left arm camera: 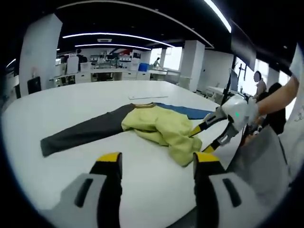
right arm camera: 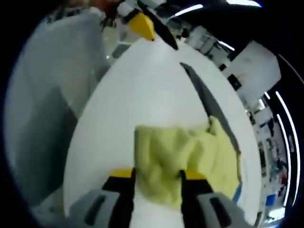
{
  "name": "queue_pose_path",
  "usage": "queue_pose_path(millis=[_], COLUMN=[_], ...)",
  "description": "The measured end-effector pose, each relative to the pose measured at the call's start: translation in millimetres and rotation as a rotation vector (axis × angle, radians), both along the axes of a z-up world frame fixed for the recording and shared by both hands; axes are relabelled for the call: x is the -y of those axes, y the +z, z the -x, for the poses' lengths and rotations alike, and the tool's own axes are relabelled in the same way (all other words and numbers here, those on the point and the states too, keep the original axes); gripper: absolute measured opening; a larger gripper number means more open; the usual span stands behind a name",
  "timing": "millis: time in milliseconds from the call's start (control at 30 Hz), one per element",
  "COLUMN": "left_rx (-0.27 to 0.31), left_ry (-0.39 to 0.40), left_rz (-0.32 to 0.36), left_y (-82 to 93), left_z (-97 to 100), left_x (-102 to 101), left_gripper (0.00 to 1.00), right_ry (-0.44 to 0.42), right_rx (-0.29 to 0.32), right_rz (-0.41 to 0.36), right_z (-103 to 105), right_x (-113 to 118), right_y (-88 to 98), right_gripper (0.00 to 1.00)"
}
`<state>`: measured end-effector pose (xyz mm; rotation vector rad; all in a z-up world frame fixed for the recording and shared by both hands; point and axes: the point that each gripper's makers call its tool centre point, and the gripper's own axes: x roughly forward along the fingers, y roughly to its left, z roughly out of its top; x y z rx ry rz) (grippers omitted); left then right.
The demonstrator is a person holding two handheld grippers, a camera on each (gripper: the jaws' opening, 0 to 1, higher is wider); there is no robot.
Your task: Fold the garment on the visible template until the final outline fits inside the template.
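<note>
The right gripper (right arm camera: 157, 176) – jaws narrowly parted around the crumpled yellow-green cloth garment's (left arm camera: 159, 127) edge – should close before folding; the left gripper (left arm camera: 156, 161) hovers wide open, empty, above the white desk (left arm camera: 71, 104).

Yellow-green garment (left arm camera: 159, 127), dark grey sleeve (left arm camera: 80, 131), white table (left arm camera: 71, 99).

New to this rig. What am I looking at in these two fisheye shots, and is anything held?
No robot arm: a person holds a two-jaw gripper in each hand, and a camera rides on each one. The left gripper view looks across a white table past the open left gripper. On the table lies a yellow-green garment, crumpled over a dark strip and a blue piece. The right gripper comes in from the right at the garment's edge. In the right gripper view its jaws sit on either side of that edge; whether they pinch it yet is unclear.
</note>
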<state>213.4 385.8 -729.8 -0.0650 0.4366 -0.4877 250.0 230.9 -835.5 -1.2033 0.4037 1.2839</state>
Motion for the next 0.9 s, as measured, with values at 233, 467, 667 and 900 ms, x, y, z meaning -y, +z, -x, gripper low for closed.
queue_pose_path(millis=[233, 467, 667, 900], left_rx=[-0.023, -0.04, -0.043, -0.062], left_ry=[0.002, 0.007, 0.014, 0.02], left_rz=[0.032, 0.042, 0.046, 0.052], left_y=[-4.6, -8.8, -12.1, -17.1], left_z=[-0.2, 1.4, 4.9, 9.9], left_x=[8, 6, 5, 7], left_gripper=[0.56, 0.55, 0.54, 0.53], right_ry=[-0.043, -0.124, -0.178, -0.208], right_rx=[-0.02, -0.113, -0.202, -0.258], right_rz=[-0.016, -0.095, -0.17, -0.239], right_z=[0, -9, -14, -29], right_x=[-4, -6, -7, -13], right_y=[-4.0, -2.4, 20.9, 51.4], right_gripper=[0.1, 0.0, 0.0, 0.0])
